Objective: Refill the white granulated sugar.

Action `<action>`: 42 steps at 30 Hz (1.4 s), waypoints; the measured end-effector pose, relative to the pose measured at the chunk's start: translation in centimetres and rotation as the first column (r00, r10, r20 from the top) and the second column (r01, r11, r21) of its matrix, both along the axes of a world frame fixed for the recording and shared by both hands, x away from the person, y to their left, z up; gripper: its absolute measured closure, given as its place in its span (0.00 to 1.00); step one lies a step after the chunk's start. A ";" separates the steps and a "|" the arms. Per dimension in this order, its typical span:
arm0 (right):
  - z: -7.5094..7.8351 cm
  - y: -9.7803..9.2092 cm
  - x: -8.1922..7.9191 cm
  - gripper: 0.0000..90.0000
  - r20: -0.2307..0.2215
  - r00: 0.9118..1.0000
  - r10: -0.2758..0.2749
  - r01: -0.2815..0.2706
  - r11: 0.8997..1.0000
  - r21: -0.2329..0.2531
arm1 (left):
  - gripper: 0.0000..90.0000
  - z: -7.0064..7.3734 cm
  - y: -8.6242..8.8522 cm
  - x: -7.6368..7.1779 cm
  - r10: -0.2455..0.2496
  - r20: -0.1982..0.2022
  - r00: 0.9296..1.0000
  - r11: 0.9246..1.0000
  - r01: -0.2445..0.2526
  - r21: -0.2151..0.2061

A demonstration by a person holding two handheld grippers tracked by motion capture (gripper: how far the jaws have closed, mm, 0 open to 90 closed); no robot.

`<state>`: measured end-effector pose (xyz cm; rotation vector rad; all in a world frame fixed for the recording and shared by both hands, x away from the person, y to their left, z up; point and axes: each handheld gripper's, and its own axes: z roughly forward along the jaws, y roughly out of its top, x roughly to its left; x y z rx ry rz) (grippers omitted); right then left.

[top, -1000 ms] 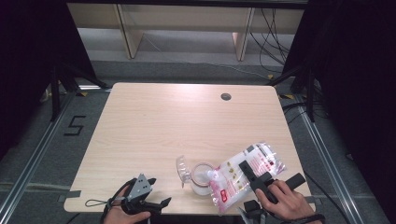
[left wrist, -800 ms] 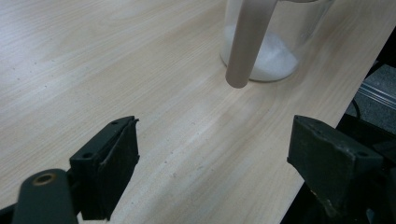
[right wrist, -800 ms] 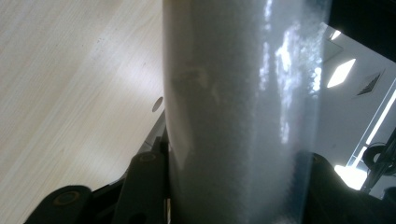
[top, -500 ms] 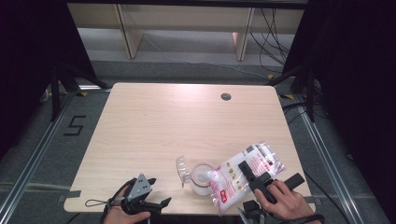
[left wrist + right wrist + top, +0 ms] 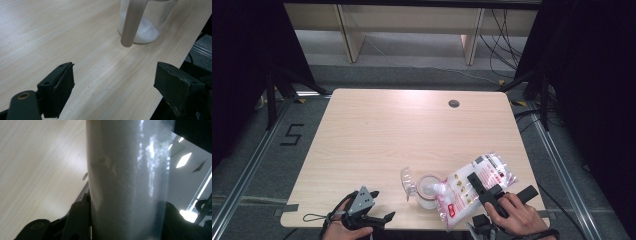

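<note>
— High view, from the left: your left gripper [image 5: 379,218] rests at the table's [image 5: 377,130] near edge, jaws spread wide with nothing between them. What stands beside it?

— A clear jar [image 5: 428,189] with white powder in the bottom, its lid [image 5: 408,181] hanging open on the left.

— And on the right?

— Your right gripper [image 5: 474,184] is clamped on a plastic bag [image 5: 474,185] of white powder, tilted so its lower corner sits over the jar's mouth.
</note>
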<state>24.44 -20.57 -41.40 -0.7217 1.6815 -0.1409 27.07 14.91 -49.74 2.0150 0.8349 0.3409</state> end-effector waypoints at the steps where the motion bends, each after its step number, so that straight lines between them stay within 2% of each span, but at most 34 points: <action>1: 0.0 0.0 0.0 0.71 -0.001 1.000 -0.001 0.001 1.000 0.001 | 0.18 0.0 0.0 0.0 0.000 0.000 1.000 1.000 0.000 0.000; 2: 0.0 0.0 0.0 0.71 0.000 1.000 -0.003 0.003 1.000 0.001 | 0.18 0.1 0.1 0.0 0.002 0.001 1.000 1.000 -0.002 0.018; 8: 0.0 -0.1 0.0 0.72 -0.003 1.000 -0.002 0.002 1.000 0.005 | 0.18 0.1 0.0 -0.1 0.000 -0.001 1.000 1.000 0.000 0.007; 10: 0.1 -0.1 0.2 0.73 0.001 1.000 0.011 -0.011 1.000 -0.014 | 0.18 0.1 0.0 -0.1 0.000 -0.001 1.000 1.000 0.000 0.008; 11: -0.1 -0.2 0.1 0.73 -0.008 1.000 -0.008 0.008 1.000 0.014 | 0.18 0.1 0.1 0.0 0.001 0.001 1.000 1.000 -0.001 0.017; 15: 0.0 -0.2 0.1 0.74 -0.008 1.000 -0.003 0.003 1.000 0.015 | 0.18 0.1 0.1 0.0 -0.003 -0.002 1.000 1.000 0.003 0.018; 16: 0.1 -0.2 0.2 0.74 0.000 1.000 0.009 -0.009 1.000 -0.002 | 0.18 0.1 0.1 0.0 -0.003 -0.002 1.000 1.000 0.003 0.018; 25: 0.2 -0.3 0.1 0.74 0.001 1.000 0.010 -0.010 1.000 -0.003 | 0.18 0.2 0.2 0.0 -0.006 -0.006 1.000 0.999 0.006 0.033; 27: 0.2 -0.3 0.1 0.74 0.002 1.000 0.008 -0.008 1.000 -0.005 | 0.18 0.2 0.2 0.0 -0.007 -0.002 1.000 1.000 0.007 0.024; 28: 0.0 -0.3 0.0 0.74 -0.006 1.000 -0.011 0.011 1.000 0.026 | 0.18 0.2 0.3 0.1 -0.013 0.004 1.000 0.999 0.013 0.045; 30: 0.0 -0.3 0.0 0.74 -0.008 1.000 -0.010 0.010 0.999 0.031 | 0.18 0.2 0.2 0.0 -0.009 0.001 1.000 1.000 0.009 0.026; 31: 0.0 -0.3 0.0 0.74 -0.008 1.000 -0.010 0.011 0.999 0.031 | 0.18 0.2 0.2 0.0 -0.009 0.001 1.000 1.000 0.009 0.027; 32: 0.2 -0.3 0.1 0.74 0.003 1.000 0.012 -0.012 1.000 -0.010 | 0.18 0.2 0.3 0.1 -0.013 0.004 1.000 0.999 0.012 0.045; 33: 0.3 -0.2 0.2 0.74 0.002 1.000 0.027 -0.027 0.999 -0.022 | 0.18 0.2 0.3 0.1 -0.012 0.004 1.000 0.999 0.012 0.045; 34: 0.2 -0.3 0.0 0.74 0.002 1.000 0.002 -0.002 1.000 0.006 | 0.18 0.2 0.2 0.0 -0.009 0.001 1.000 1.000 0.009 0.026; 35: 0.2 -0.3 0.0 0.74 0.000 1.000 -0.002 0.002 1.000 0.013 | 0.18 0.2 0.2 0.0 -0.007 -0.001 1.000 1.000 0.007 0.026; 37: 0.2 -0.4 0.0 0.74 0.003 1.000 -0.001 0.001 1.000 0.014 | 0.18 0.2 0.3 0.1 -0.011 0.004 1.000 0.999 0.011 0.043; 39: 0.3 -0.4 0.0 0.74 0.002 1.000 -0.002 0.001 1.000 0.012 | 0.18 0.2 0.3 0.1 -0.013 0.004 1.000 0.999 0.012 0.044; 40: 0.3 -0.4 0.0 0.74 0.001 1.000 -0.003 0.003 1.000 0.014 | 0.18 0.2 0.2 0.0 -0.009 0.001 1.000 1.000 0.009 0.027; 41: 0.4 -0.4 0.0 0.74 0.008 1.000 0.011 -0.011 1.000 -0.011 | 0.18 0.2 0.3 0.0 -0.011 0.003 1.000 0.999 0.011 0.037; 42: 0.4 -0.4 0.0 0.74 0.004 1.000 0.011 -0.011 1.000 0.000 | 0.18 0.2 0.3 0.0 -0.010 0.003 1.000 0.999 0.010 0.036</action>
